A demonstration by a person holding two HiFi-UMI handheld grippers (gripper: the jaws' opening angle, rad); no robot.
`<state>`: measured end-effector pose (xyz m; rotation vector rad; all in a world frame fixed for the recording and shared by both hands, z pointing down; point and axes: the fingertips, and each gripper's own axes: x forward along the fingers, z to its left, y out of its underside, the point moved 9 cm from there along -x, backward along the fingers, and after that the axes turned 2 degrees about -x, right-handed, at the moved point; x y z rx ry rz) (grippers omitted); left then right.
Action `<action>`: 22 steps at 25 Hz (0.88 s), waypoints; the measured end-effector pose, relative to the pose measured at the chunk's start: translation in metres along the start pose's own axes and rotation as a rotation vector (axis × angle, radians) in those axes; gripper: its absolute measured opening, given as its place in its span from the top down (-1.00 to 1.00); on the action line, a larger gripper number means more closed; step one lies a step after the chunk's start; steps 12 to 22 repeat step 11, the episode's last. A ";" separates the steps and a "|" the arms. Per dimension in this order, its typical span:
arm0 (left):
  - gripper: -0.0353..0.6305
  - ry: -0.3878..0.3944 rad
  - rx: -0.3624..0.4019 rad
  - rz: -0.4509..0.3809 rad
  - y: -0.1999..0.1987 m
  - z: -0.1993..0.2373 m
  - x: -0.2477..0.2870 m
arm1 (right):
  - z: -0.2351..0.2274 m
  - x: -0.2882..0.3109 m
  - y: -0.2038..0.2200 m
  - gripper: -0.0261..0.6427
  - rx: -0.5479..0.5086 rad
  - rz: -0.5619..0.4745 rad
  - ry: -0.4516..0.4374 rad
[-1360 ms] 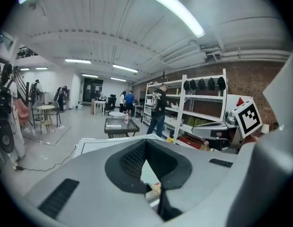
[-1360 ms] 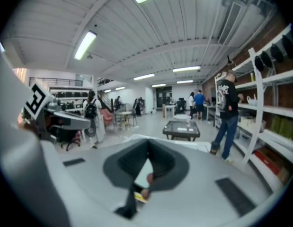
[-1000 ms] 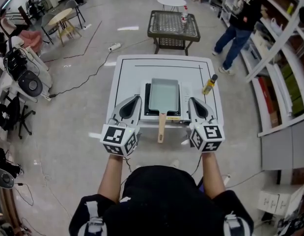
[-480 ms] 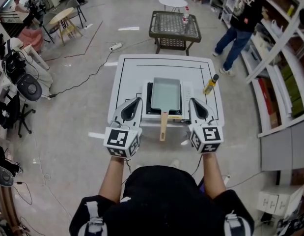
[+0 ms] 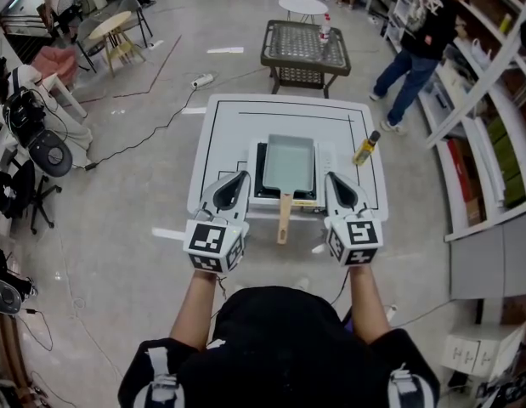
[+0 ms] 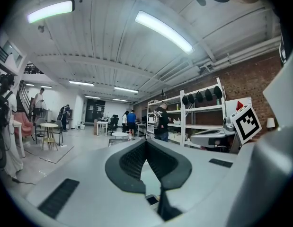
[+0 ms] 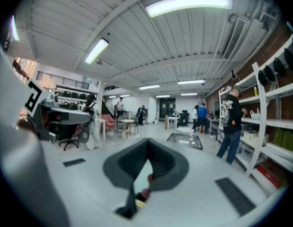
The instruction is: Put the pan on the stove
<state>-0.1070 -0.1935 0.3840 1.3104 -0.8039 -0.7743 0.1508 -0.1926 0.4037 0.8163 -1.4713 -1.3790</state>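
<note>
A pale rectangular pan sits on the black portable stove in the middle of the white table. Its wooden handle sticks out over the table's near edge. My left gripper hovers at the stove's left front corner, and my right gripper at its right front corner. Both are shut and hold nothing. In the left gripper view the jaws meet at their tips. The same shows in the right gripper view.
A yellow bottle lies on the table's right side. Beyond the table stands a metal mesh table, with a person by the shelves on the right. Cables run across the floor to the left.
The head view has shifted slightly. Both grippers stay shut beside the pan's handle, and the pan has not moved.
</note>
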 end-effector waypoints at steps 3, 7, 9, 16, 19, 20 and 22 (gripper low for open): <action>0.82 -0.002 0.001 -0.002 -0.001 0.000 -0.001 | 0.001 0.000 0.000 0.82 0.004 -0.001 -0.006; 0.82 -0.009 0.006 -0.003 0.000 -0.002 -0.002 | 0.001 0.000 0.001 0.82 0.010 0.002 -0.012; 0.82 -0.008 0.005 -0.005 0.000 -0.003 -0.002 | 0.001 0.000 0.002 0.82 0.011 0.004 -0.013; 0.82 -0.008 0.006 -0.006 0.000 -0.004 -0.002 | 0.001 0.000 0.002 0.82 0.014 0.005 -0.013; 0.82 -0.008 0.006 -0.006 0.000 -0.004 -0.002 | 0.001 0.000 0.002 0.82 0.014 0.005 -0.013; 0.82 -0.008 0.006 -0.006 0.000 -0.004 -0.002 | 0.001 0.000 0.002 0.82 0.014 0.005 -0.013; 0.82 -0.008 0.006 -0.006 0.000 -0.004 -0.002 | 0.001 0.000 0.002 0.82 0.014 0.005 -0.013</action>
